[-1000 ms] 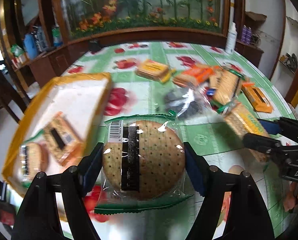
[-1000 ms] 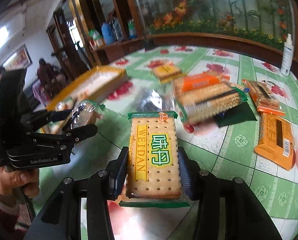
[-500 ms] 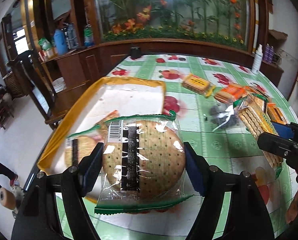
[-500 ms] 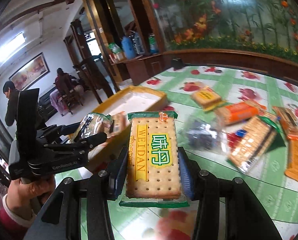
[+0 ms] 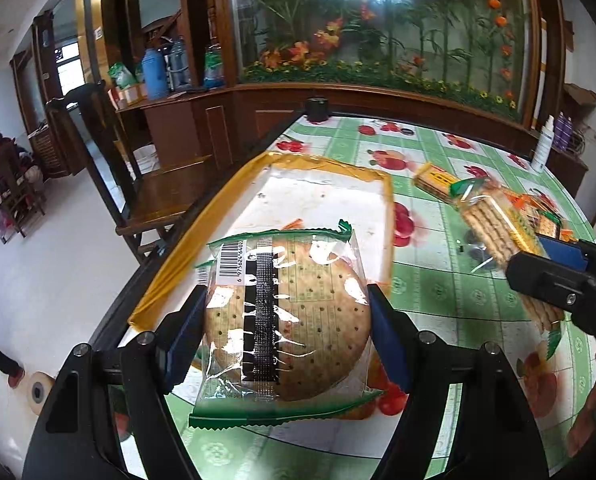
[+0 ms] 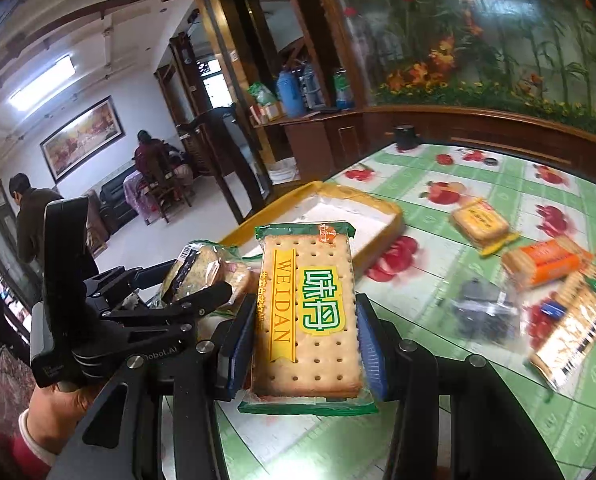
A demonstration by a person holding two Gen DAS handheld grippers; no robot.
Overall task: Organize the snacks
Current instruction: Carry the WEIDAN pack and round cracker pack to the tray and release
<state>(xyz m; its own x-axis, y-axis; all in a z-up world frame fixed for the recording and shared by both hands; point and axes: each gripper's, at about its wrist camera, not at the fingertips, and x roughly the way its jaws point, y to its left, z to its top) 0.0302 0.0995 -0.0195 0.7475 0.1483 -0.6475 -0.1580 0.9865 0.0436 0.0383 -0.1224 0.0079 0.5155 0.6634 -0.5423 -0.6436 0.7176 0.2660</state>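
While both packets hang above the table edge, the yellow-rimmed tray (image 5: 226, 196) fills the frame's centre. Left gripper (image 5: 286, 320) clamps the round biscuit packet (image 5: 286, 320), lower centre; right gripper (image 6: 303, 336) clamps the WEIDAN cracker packet (image 6: 305, 312). Best practice, arguably: lower each flat onto bare tray floor, releasing one at a time.

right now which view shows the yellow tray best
The left wrist view: the tray shows nearly whole, yellow rim and white floor, only its near end behind the round cracker pack. The right wrist view shows just its far end; the Weidan pack covers the rest.
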